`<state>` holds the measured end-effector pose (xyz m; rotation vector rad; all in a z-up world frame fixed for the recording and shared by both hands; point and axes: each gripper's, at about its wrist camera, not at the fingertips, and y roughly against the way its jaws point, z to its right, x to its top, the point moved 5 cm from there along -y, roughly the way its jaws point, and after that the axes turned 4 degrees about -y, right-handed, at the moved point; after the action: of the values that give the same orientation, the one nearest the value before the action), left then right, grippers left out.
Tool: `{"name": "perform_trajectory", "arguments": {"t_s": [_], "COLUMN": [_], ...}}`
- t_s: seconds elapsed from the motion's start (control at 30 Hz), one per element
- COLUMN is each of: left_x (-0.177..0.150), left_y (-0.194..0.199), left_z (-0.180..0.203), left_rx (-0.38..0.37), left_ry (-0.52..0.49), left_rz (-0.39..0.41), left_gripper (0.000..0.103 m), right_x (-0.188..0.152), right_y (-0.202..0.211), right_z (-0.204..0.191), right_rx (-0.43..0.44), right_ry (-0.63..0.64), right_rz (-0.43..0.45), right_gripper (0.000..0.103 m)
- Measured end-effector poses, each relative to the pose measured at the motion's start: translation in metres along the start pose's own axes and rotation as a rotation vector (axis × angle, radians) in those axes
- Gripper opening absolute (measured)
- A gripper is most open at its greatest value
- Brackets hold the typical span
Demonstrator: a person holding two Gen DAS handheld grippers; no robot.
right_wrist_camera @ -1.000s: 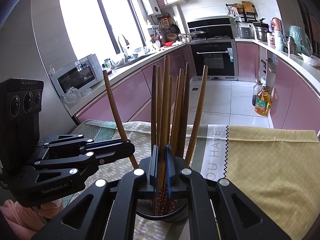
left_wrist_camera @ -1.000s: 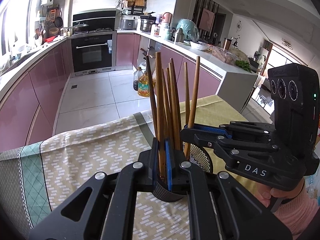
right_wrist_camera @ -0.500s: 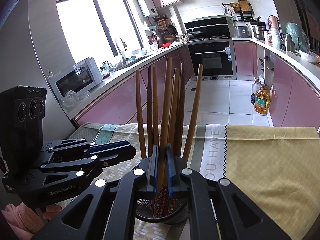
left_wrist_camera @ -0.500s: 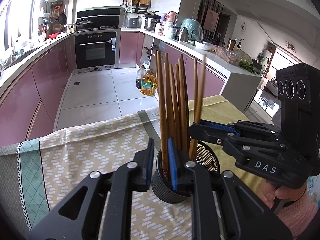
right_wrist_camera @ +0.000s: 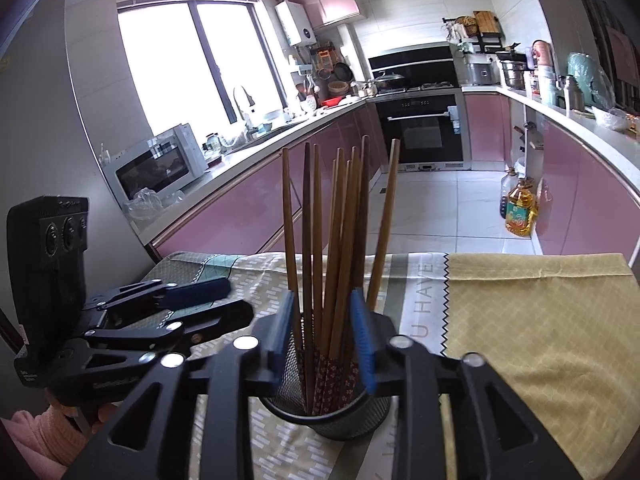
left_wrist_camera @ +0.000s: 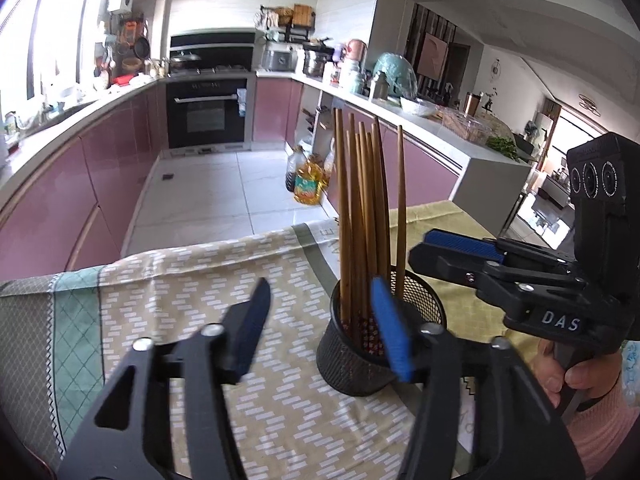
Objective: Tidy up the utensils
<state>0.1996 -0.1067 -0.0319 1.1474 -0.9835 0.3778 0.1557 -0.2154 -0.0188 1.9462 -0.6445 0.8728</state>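
Left wrist: left gripper opening, empty, right gripper opening around chopsticks

Upright chopsticks in the mesh cup block passage; surrounding tablecloth lies bare.

The left gripper points downward at the mesh cup, its jaws opening, with nothing between the pads. The right gripper tilts down over the same cup, jaws opening either side of the chopsticks without pressing them. A hand in a pink sleeve grips the right gripper's handle.
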Motion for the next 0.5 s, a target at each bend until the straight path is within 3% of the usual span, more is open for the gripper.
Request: {"name": "perform_trajectory", "arguments": {"t_s": [0.1,0.17,0.27,0.37,0.5], "left_x": [-0.007,-0.013,-0.019,-0.027,-0.036], "left_y": [0.011,0.020,0.033,0.046,0.060], "left_z": [-0.003,-0.009,-0.017,-0.025,-0.036], "left_rx": [0.033,0.070,0.123,0.171,0.234], "left_ry": [0.005,0.015,0.023,0.032,0.056], "left_rz": [0.033,0.059,0.090,0.111,0.130], "left_gripper": [0.072,0.081,0.097,0.097,0.097], "right_x": [-0.007,-0.013,-0.020,-0.027,-0.039], "right_y": [0.004,0.009,0.015,0.020,0.027], "right_z": [-0.002,-0.004,-0.004,-0.005,-0.012], "right_rx": [-0.007,-0.021,-0.047,-0.078,-0.109], "right_ry": [0.007,0.013,0.018,0.029,0.064], "right_rz": [0.006,0.026,0.054,0.078,0.116], "right_gripper": [0.044,0.060,0.076,0.090,0.096]}}
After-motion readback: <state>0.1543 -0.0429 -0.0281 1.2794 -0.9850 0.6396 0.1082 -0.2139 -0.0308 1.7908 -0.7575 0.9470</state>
